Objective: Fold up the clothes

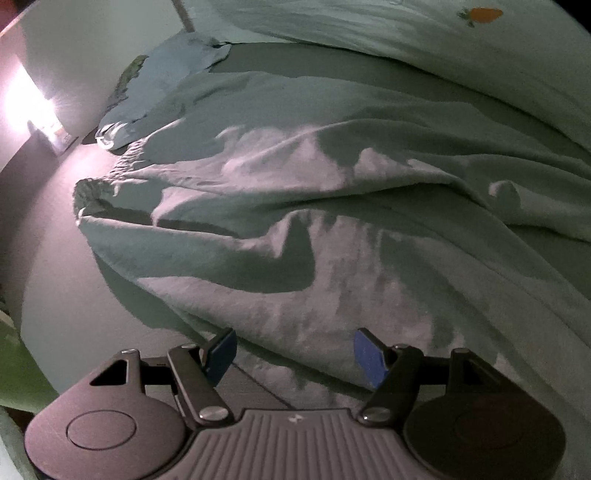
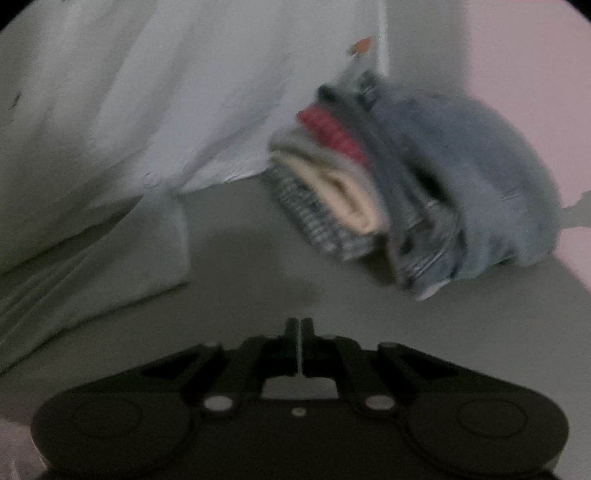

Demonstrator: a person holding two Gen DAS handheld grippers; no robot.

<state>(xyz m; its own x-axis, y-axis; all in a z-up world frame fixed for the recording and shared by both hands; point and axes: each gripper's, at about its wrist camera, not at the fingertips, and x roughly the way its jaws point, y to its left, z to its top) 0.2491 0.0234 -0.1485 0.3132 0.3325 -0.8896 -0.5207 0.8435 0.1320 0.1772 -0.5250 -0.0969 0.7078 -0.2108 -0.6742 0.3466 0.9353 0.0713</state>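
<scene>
Room: dim light is seen, with a bright lamp glow [image 1: 26,107] at the far left of the left view.
Surface: a flat grey top, maybe a bed or a desk; which one cannot be told.
Pale cloth: a big light green garment [image 1: 332,206] is spread out and wrinkled in front of the left claw [image 1: 295,354]. Its near edge lies just between and under the blue pads [image 1: 369,356].
Blue cloth: a small blue piece [image 1: 162,85] lies past the far corner of the pale cloth.
Orange mark: a small orange print [image 1: 480,14] is seen on more pale fabric at the top.
Left claw: it is held wide open. Nothing is gripped; the cloth is near the pads but not pinched.
Right claw: its jaws [image 2: 299,332] are pressed almost together, with only a thin gap. Nothing is held in them.
Folded pile: a stack of folded clothes [image 2: 388,184] sits well apart from the right claw, beside a white sheet [image 2: 166,92]. This view is blurred.
Step in hand: the pale cloth is probably about to be grabbed and folded.
Risk: only one layer could be pinched, so the fold would come out crooked.
Risk: the wrinkles could be folded in if the cloth is not pulled flat first.
Risk: the folded pile could be knocked over if the right claw swings near it.
</scene>
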